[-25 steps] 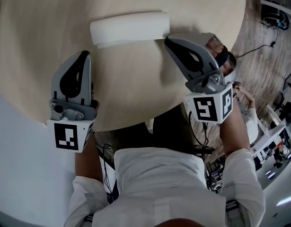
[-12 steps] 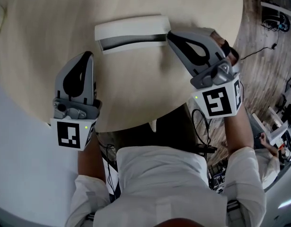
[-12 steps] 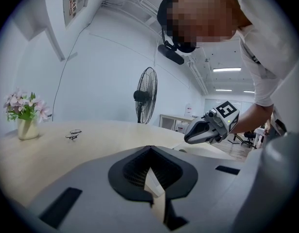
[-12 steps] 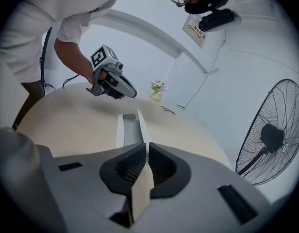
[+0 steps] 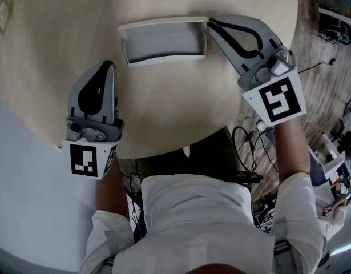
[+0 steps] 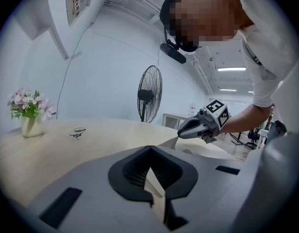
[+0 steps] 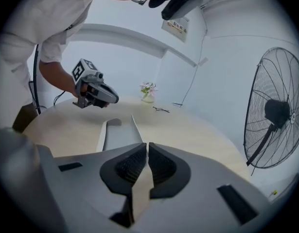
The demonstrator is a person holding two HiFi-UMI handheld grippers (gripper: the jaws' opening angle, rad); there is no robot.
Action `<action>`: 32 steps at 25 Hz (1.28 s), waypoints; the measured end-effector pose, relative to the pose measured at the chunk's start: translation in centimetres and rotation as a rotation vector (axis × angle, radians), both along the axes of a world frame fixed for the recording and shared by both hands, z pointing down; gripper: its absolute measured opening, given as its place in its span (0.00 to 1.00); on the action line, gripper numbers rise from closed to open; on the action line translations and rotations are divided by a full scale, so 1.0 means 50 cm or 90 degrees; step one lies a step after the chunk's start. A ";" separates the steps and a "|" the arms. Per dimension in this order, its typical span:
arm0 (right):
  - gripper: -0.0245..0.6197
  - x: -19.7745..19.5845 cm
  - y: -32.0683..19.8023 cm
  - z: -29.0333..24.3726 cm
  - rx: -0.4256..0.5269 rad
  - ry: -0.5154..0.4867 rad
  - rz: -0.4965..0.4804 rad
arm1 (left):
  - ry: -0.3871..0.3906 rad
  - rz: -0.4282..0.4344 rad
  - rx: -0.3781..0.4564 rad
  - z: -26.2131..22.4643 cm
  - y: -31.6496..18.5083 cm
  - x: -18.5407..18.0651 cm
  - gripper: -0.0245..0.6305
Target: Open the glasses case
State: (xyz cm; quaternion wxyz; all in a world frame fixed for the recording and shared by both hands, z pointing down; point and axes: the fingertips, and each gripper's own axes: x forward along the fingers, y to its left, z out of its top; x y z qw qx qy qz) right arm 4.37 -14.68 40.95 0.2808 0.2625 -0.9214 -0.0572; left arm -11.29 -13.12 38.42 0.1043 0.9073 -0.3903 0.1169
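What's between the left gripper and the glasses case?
Only bare table; the head view shows nothing lying between the left gripper and the glasses case.

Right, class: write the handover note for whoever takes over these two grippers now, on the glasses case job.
The left gripper is shut and empty, near the front of the table, apart from the case.
The right gripper is shut on the right end of the lid, holding it up.
The case lies at the far side of the table, its inside showing; it looks empty.
Done: the case is open.
Left: probably only to let go of the lid, gently, as it may fall shut.
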 end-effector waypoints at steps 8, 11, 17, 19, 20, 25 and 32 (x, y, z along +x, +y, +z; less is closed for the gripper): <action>0.09 0.023 -0.027 0.038 -0.152 -0.066 0.090 | 0.011 -0.010 0.002 0.002 -0.002 -0.012 0.05; 0.09 0.021 -0.033 0.039 -0.155 -0.081 0.084 | 0.008 -0.006 0.011 0.003 -0.001 -0.008 0.05; 0.09 0.023 -0.037 0.045 -0.171 -0.106 0.084 | 0.012 -0.006 0.012 0.006 0.003 -0.006 0.05; 0.09 0.021 -0.038 0.045 -0.167 -0.107 0.084 | 0.011 -0.010 0.009 0.008 0.003 -0.007 0.05; 0.09 0.022 -0.039 0.046 -0.166 -0.106 0.085 | 0.011 -0.012 0.008 0.008 0.003 -0.006 0.05; 0.09 0.032 -0.037 0.041 -0.166 -0.119 0.101 | 0.013 -0.015 0.002 0.008 0.003 -0.005 0.05; 0.09 0.122 -0.028 -0.062 -0.095 -0.177 0.151 | 0.027 -0.018 0.016 -0.055 0.012 0.025 0.05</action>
